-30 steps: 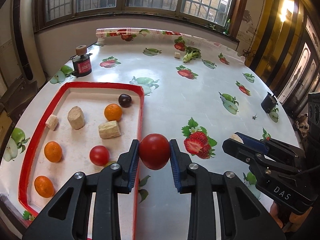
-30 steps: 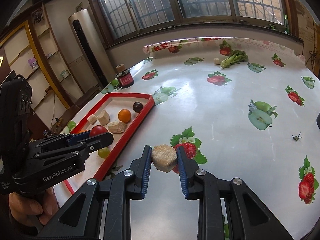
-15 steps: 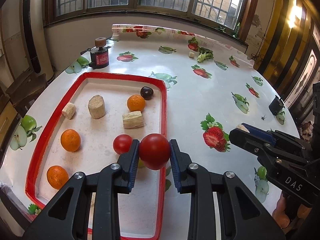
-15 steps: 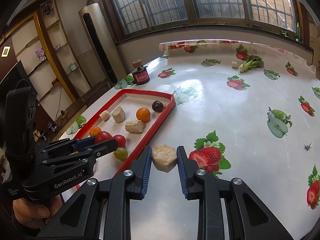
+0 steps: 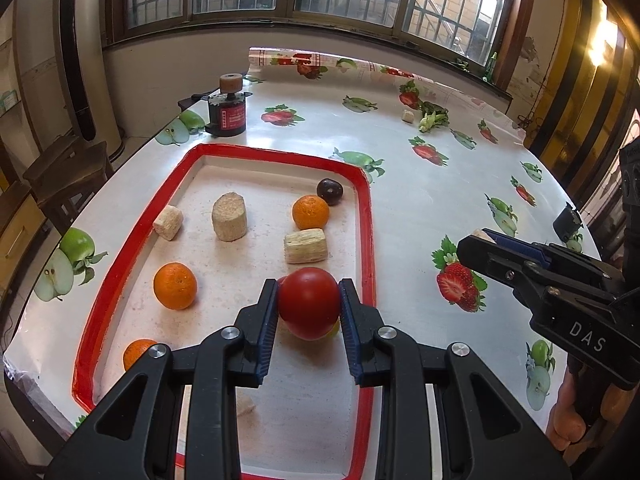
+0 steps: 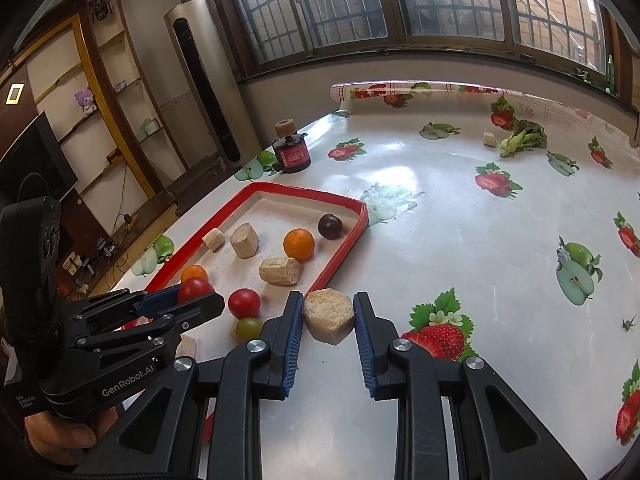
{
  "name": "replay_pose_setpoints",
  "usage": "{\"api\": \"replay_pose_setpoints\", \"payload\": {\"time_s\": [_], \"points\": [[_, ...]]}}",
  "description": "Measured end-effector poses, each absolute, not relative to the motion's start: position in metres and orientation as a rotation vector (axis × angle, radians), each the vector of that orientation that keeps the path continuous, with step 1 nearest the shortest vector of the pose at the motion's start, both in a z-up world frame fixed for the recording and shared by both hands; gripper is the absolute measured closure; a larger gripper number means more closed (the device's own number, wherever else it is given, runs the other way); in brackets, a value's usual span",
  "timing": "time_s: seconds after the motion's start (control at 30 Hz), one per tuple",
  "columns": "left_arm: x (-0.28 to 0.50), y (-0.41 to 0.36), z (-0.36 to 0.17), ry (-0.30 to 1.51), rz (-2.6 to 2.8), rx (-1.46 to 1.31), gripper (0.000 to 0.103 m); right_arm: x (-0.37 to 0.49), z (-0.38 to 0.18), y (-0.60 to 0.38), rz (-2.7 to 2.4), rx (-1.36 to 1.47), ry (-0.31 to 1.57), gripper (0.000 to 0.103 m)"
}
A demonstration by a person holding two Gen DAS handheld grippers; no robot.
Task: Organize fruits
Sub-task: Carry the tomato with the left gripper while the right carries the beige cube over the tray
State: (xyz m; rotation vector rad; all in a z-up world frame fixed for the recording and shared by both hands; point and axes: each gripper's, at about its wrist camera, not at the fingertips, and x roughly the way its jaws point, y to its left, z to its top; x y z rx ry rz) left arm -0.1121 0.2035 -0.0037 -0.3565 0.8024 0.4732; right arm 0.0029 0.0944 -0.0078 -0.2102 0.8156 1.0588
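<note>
My left gripper (image 5: 309, 309) is shut on a red tomato (image 5: 309, 302) and holds it over the red-rimmed tray (image 5: 370, 240), near its right rim. My right gripper (image 6: 328, 317) is shut on a beige bread chunk (image 6: 329, 314) just outside the tray's right edge (image 6: 340, 250). The tray holds oranges (image 5: 310, 212) (image 5: 175, 285), a dark plum (image 5: 329, 191), beige chunks (image 5: 229, 217) (image 5: 306, 245), a second tomato (image 6: 244, 303) and a green grape (image 6: 248, 328). The left gripper also shows in the right wrist view (image 6: 192, 300).
A dark jar with a cork top (image 5: 227, 108) stands behind the tray. A green vegetable (image 5: 433, 117) and a small beige chunk (image 5: 407, 115) lie at the table's far side. A small black object (image 5: 565, 222) sits near the right edge.
My left gripper has carried the tomato leftward from beside the tray's right rim to over the tray. My right gripper has moved with the bread chunk closer to the tray's edge.
</note>
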Motion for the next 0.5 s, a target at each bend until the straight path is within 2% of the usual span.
{"api": "replay_pose_setpoints", "payload": {"time_s": [0.5], "points": [[-0.121,0.247,-0.011,0.808,0.512,-0.435,0.076,0.015,-0.016,0.142,1.092,-0.244,0.843,0.077]]}}
